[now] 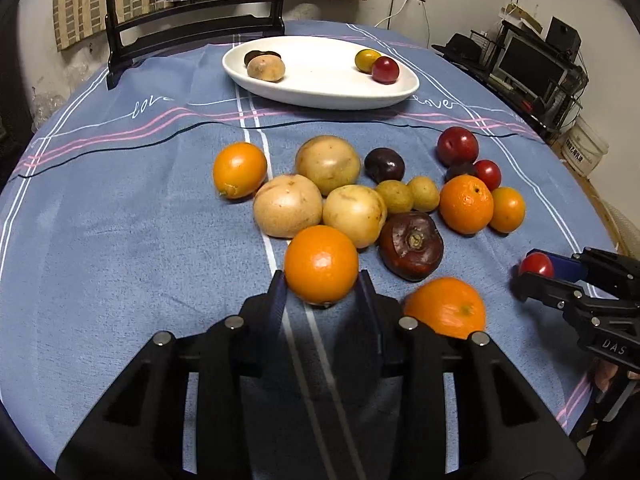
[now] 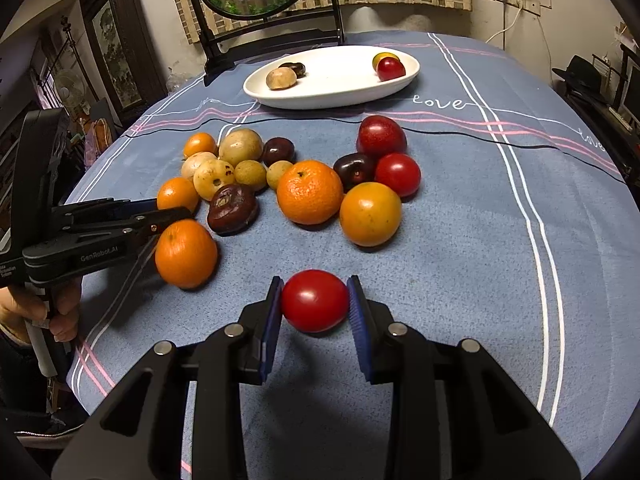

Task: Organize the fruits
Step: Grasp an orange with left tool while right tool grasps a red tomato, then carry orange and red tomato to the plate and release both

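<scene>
Gripping orange [image 1: 321, 264], left tongs [image 1: 322, 280] clamp fruit at near edge of pile on surface [image 1: 120, 240]; right tongs [image 2: 315, 300] hold red tomato [image 2: 315, 300]; white dish [image 1: 320, 92] lies straight ahead, beyond pile.

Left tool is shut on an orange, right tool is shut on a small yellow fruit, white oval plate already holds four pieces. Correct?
One error: the right tool is shut on a small red tomato-like fruit, not a yellow one, as the right wrist view shows. The rest holds: the left tool is shut on an orange, and the white oval plate already holds four pieces.
</scene>
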Demonstrator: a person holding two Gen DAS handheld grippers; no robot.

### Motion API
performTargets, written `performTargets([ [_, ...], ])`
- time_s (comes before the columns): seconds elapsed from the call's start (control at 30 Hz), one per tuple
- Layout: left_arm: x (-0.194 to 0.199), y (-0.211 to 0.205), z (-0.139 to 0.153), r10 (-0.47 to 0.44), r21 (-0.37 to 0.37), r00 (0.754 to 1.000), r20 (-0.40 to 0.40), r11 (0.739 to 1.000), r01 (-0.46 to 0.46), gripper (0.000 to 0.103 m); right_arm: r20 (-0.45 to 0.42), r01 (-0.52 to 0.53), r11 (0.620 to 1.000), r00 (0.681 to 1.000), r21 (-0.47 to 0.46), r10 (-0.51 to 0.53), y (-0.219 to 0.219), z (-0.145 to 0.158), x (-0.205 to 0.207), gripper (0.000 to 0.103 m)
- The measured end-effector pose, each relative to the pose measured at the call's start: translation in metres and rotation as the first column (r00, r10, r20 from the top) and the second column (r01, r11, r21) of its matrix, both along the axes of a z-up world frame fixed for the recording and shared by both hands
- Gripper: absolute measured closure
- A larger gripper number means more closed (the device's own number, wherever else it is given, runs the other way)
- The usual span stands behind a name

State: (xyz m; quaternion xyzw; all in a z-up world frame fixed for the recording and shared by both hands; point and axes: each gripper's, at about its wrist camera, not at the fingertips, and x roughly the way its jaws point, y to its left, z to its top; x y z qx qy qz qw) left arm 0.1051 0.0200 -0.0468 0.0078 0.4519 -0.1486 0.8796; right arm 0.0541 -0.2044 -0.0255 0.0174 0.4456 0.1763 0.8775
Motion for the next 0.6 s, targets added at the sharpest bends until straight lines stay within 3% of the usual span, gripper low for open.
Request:
performTargets([
  [0.6,0.009,0.0,-0.003,0.015,-0.013,1.0,-0.017,1.0,-0.015,0.065,-0.005,-0.003,1.0,1.0,-0.006,0.003,0.002,-0.002,0.0,0.07],
])
